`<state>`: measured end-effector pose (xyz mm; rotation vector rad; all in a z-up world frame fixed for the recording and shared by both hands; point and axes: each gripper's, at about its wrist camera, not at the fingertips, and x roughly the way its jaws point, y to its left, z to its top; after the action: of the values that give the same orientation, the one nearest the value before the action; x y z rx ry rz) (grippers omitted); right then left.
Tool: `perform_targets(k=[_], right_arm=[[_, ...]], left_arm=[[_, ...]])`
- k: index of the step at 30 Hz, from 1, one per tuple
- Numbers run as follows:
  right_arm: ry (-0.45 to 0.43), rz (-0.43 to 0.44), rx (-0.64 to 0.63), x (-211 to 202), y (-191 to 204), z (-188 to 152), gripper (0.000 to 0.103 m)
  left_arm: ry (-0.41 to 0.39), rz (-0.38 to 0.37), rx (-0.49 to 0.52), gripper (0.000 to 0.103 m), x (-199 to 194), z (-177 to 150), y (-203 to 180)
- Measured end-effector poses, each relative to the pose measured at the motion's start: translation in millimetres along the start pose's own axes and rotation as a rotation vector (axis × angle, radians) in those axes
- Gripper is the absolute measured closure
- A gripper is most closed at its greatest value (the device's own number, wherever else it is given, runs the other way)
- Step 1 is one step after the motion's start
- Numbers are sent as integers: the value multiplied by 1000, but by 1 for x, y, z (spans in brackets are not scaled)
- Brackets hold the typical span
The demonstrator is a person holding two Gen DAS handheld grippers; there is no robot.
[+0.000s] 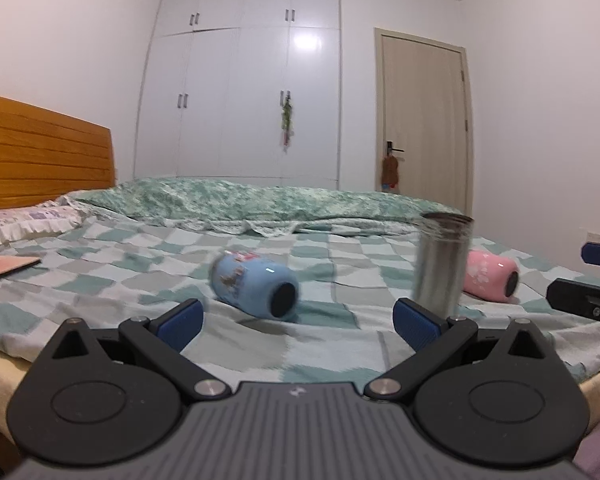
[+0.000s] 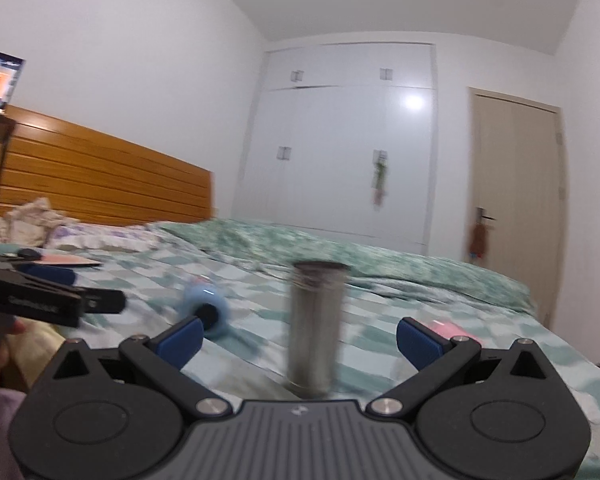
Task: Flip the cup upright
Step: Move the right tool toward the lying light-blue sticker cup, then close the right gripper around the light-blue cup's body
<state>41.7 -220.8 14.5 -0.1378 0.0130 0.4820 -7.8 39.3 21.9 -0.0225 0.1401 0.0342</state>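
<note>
While the tall cylindrical stainless-steel cup [image 2: 315, 328] already stands upright on the checked teal-and-white bedspread [image 1: 100, 280], two others are not yet righted: the pale blue printed ceramic cup [image 1: 254, 286] lies on its side left of the steel one, its dark mouth turned toward the near edge of the bed, and the pink flowered cup [image 1: 490, 276] lies on its side just behind and to the right of the steel one. So, judging by how things lie, one cup is done and two are left. The left gripper [image 1: 298, 322] is spread wide and holds nothing, with the blue cup just beyond its blue pads [image 1: 180, 322] and roughly between them, which makes it the likely next pick. The right gripper [image 2: 300, 340] is likewise wide apart and empty; the steel cup stands between its fingers without either pad touching it, though motion blur keeps the edges soft. Far off stand a white wardrobe [image 1: 240, 92] and a beige door [image 1: 424, 120].
</note>
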Motion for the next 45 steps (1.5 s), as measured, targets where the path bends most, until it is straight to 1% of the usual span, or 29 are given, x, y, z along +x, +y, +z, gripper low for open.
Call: perform_targets(k=[3,8,11,14,18,20,24,30,36,39,44,45], right_arm=[[-11,74,-7,19,17,13,0],[-12,184,-54,60,53,36,0],[17,233,-64,92,72,49,0],[64,280,-62,131,87,60,0],[105,302,-99,185,109,65,0],[125,312,-98,208,114,64,0],[180,322,-88,251,117,59,0],[263,340,-114,312,112,43,0],[380,382,-102,371,105,35,0],[472,412,-77,398,102,30,0],[603,450,-123,423,105,22,1],[625,449,-127,426,105,22,3]], left_arm=[[-6,25,-3,0,-1,8,20],[-8,80,14,0,1,21,59],[6,114,9,0,8,27,85],[15,146,7,0,17,31,108],[29,196,-2,0,31,33,133],[31,210,-10,0,36,32,144],[51,219,-20,0,52,28,157],[95,209,6,0,81,22,165],[128,201,29,0,111,15,174],[145,211,42,0,121,9,177],[196,213,57,0,133,1,182],[203,212,63,0,135,0,182]])
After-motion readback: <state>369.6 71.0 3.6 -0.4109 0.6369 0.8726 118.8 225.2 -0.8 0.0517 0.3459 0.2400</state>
